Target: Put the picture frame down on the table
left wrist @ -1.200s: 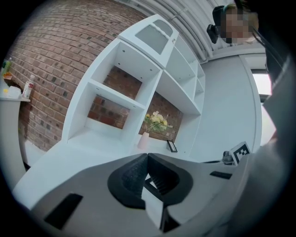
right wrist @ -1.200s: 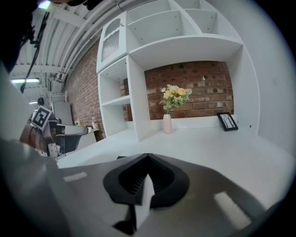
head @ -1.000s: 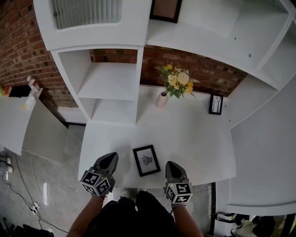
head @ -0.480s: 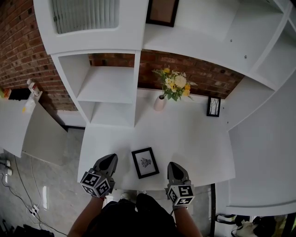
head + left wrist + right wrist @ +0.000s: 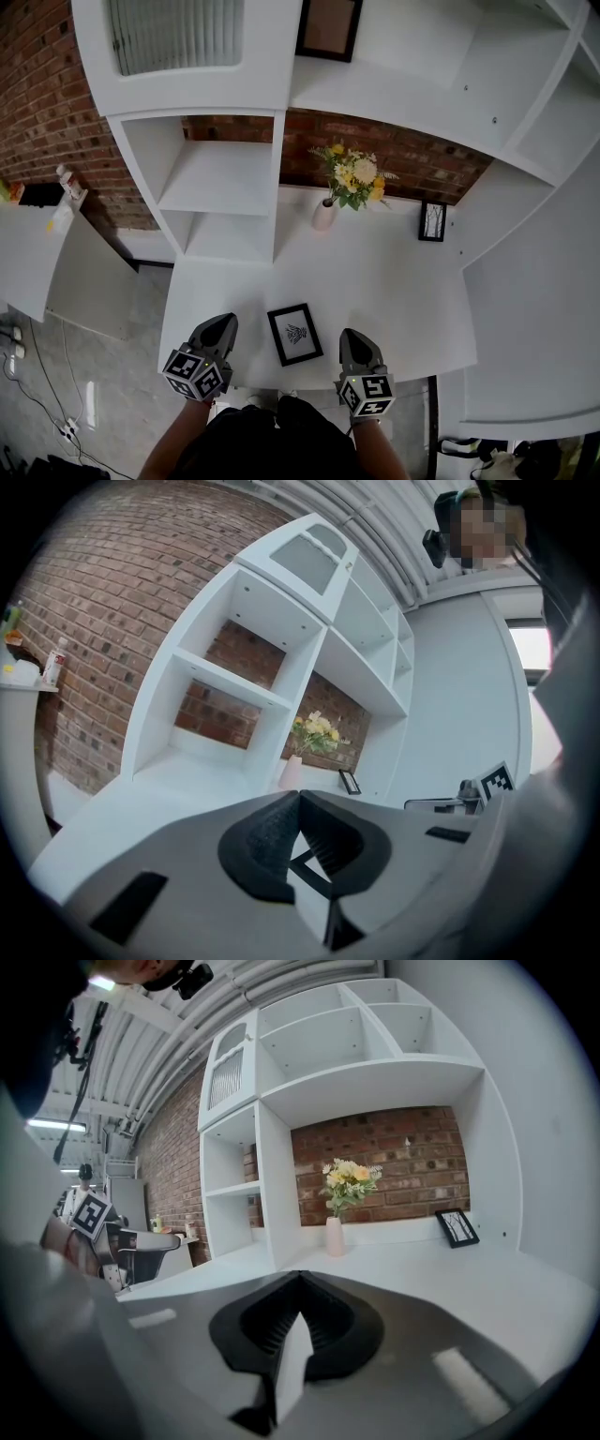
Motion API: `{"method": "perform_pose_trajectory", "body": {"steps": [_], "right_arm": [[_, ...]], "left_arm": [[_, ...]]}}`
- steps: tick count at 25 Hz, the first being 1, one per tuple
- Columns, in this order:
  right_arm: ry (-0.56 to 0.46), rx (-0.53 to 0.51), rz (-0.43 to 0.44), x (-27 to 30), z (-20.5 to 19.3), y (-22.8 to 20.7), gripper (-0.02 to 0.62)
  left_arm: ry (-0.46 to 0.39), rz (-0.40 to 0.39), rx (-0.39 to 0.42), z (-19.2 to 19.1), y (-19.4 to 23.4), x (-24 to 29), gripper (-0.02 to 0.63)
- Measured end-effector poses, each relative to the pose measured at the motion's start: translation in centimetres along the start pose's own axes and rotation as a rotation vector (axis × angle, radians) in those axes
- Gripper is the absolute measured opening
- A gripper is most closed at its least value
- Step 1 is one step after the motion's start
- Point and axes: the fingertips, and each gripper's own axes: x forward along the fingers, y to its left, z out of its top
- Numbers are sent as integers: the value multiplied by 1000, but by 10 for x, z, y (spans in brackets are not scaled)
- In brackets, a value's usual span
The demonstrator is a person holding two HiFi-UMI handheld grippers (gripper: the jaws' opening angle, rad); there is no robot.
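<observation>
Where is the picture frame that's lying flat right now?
In the head view, the picture frame lies flat on the white table near its front edge, between the left gripper and the right gripper, touching neither.

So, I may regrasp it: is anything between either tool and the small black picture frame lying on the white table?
Nothing visible. The small black picture frame lies flat on bare white table between the left tool and right tool.

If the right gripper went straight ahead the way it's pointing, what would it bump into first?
Probably the flower vase by the brick wall; the table between looks bare. The right gripper tilts slightly down, so it may touch the table first.
</observation>
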Motion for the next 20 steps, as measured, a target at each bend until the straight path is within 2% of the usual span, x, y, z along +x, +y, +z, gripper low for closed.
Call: {"method": "perform_pose_trajectory", "body": {"steps": [20], "right_arm": [[-23,-18,11,6,14,-3,3]], "left_arm": [[-33,27,-11,8,7,-1,-8]]}}
